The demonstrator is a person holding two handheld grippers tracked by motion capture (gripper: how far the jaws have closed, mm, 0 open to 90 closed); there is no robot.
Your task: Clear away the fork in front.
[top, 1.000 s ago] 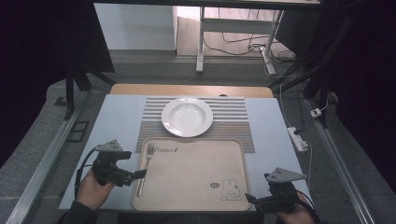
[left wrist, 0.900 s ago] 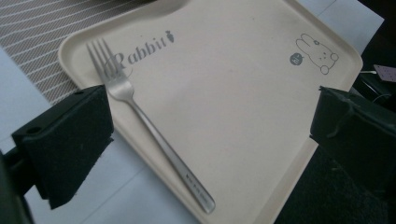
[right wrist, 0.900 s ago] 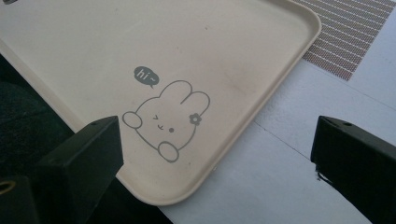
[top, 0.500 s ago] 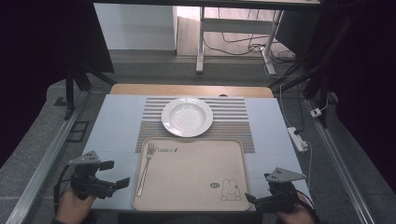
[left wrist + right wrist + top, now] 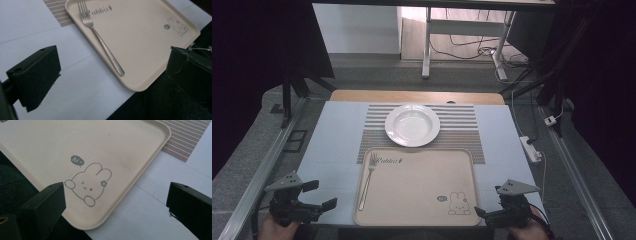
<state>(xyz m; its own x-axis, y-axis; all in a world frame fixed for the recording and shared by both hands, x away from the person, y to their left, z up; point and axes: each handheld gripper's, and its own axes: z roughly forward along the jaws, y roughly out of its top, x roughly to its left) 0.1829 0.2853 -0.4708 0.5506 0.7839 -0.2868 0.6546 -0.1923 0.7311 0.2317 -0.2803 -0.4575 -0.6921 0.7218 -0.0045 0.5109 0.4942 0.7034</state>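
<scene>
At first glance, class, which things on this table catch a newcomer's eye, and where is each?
The beige tray with a rabbit drawing sits at the near middle of the table, a fork lying along its left edge. Behind it, a white plate rests on a striped mat. The left gripper and right gripper flank the tray's near corners, both open.

The tray (image 5: 150, 37) bears the readable print. Near its far left corner, beside the fork (image 5: 100, 42) tines, grey lettering shows in the left gripper view as "abbit", its first letter hidden behind the tines; in the high view the same word (image 5: 388, 160) is too small to read. Near the tray's (image 5: 112, 140) near right corner a dark speech bubble (image 5: 77, 160) reads "hi~", just above a winking rabbit drawing (image 5: 88, 186) with a flower at its ear.
</scene>
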